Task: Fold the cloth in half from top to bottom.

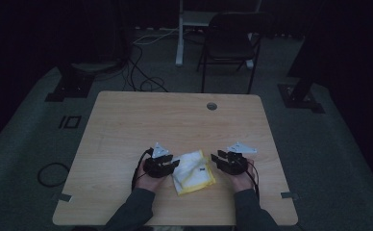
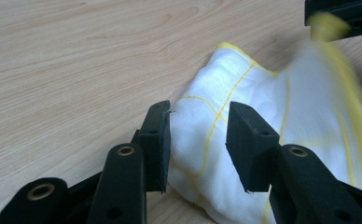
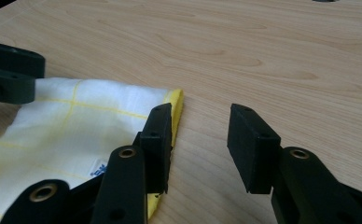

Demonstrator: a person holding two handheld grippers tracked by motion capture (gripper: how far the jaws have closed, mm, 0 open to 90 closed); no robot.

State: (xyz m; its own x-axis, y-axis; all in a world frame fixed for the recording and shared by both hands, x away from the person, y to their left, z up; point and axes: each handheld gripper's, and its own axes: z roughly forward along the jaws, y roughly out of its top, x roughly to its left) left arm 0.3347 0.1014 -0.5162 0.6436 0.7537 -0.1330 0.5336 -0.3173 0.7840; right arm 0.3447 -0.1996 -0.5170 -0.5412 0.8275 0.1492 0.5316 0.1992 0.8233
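Lying folded on the near half of the wooden table (image 1: 127, 125), a white cloth (image 1: 192, 172) with yellow edging and thin yellow grid lines forms a rumpled, roughly square bundle; a small blue mark shows near its edge in the right gripper view. The pale woodgrain table has a round cable hole (image 1: 212, 106) well beyond the cloth. Past the table, the dim room holds grey carpet, a dark folding chair (image 1: 229, 45) and loose cables (image 1: 141, 72). The left gripper (image 1: 167, 165) sits just left of the cloth, its jaws spread with cloth between them but not pinched. The right gripper (image 1: 219, 159) sits just right of the cloth, jaws wide apart over bare wood, one jaw beside the yellow hem. Both forearms reach in from the near edge.
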